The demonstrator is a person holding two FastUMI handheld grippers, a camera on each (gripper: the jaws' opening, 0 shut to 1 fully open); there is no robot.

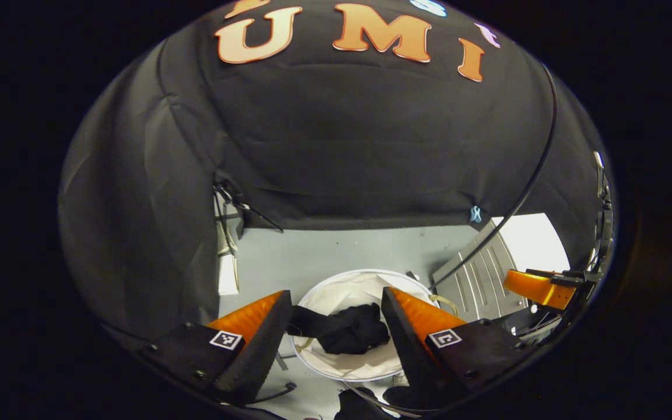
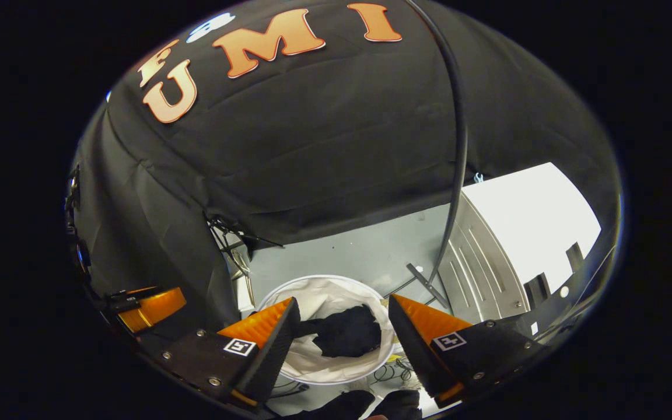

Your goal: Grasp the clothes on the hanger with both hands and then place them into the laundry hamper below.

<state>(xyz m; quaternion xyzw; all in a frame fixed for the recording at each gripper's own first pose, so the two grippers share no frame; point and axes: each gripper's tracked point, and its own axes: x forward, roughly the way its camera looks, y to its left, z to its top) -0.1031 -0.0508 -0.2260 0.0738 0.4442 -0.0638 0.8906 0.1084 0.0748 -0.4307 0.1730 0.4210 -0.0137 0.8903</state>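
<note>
Left gripper (image 1: 336, 326) and right gripper (image 2: 342, 329) both point downward, jaws spread wide, holding nothing.

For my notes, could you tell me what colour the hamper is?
White; the hamper shows best in the left gripper view.

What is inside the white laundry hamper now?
A crumpled black garment lies inside the laundry hamper, on its white lining. Whatever is under the garment is covered.

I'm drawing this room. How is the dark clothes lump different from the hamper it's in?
The clothes are black and crumpled; the hamper is white, round and smooth-rimmed. The clothes are small, while the hamper is wider, with bare lining showing around them. The clothes lie inside; the hamper stands on the grey floor. Both look like soft fabric.
</note>
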